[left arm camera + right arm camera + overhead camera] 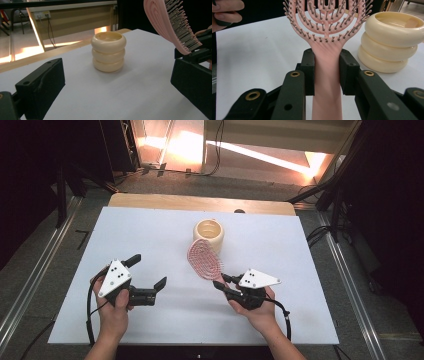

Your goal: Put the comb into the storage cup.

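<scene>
The pink hairbrush sits just right of the table's middle, its handle clamped in my right gripper and its head raised toward 11 o'clock, right next to the cream ringed cup. Going left to right across the white table: at about 8 o'clock from the centre I have the left gripper, jaws spread wide with nothing between them, pointing toward 2 o'clock. In its own view the cup stands upright between the two black jaws, well off. Next comes the cup at 12 o'clock, then the brush head. At 4 o'clock is my right gripper; its pads press both sides of the brush's neck, bristles facing the camera
</scene>
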Demonstrator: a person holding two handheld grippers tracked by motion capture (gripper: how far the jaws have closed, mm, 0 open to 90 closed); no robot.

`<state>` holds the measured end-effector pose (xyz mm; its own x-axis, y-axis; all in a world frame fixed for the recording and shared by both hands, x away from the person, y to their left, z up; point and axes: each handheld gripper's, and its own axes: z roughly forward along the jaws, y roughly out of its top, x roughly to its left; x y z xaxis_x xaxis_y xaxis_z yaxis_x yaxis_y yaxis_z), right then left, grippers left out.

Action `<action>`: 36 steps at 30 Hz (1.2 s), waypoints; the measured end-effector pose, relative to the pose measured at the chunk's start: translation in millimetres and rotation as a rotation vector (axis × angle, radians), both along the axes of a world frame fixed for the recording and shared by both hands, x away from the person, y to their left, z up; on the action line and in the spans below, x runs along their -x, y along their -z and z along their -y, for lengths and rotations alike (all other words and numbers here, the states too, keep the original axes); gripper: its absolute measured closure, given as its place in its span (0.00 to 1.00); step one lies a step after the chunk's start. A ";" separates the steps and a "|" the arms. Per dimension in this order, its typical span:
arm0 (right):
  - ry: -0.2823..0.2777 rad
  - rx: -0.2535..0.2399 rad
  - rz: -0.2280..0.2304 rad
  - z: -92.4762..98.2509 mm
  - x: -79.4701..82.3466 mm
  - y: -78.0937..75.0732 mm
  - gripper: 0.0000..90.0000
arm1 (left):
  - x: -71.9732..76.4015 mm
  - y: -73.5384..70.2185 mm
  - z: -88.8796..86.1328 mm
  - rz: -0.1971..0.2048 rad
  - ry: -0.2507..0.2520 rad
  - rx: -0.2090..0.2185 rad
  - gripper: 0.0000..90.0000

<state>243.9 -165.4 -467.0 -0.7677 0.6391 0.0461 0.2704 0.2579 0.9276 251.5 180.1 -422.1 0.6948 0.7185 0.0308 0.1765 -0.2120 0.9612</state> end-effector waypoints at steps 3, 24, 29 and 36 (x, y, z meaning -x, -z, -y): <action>0.001 -0.001 0.003 0.2 0.5 0.0 0.76 | -1.6 -1.9 5.9 0.002 0.015 0.002 0.00; 0.005 -0.004 0.018 1.5 2.1 0.7 0.76 | -5.9 -10.1 39.8 -0.007 0.078 0.065 0.03; 0.005 -0.001 0.018 0.5 2.1 1.4 0.76 | -7.0 -11.6 47.6 -0.021 0.096 0.078 0.05; 0.007 -0.001 0.023 0.6 2.8 1.2 0.76 | -7.9 -12.7 58.8 -0.045 0.130 0.097 0.08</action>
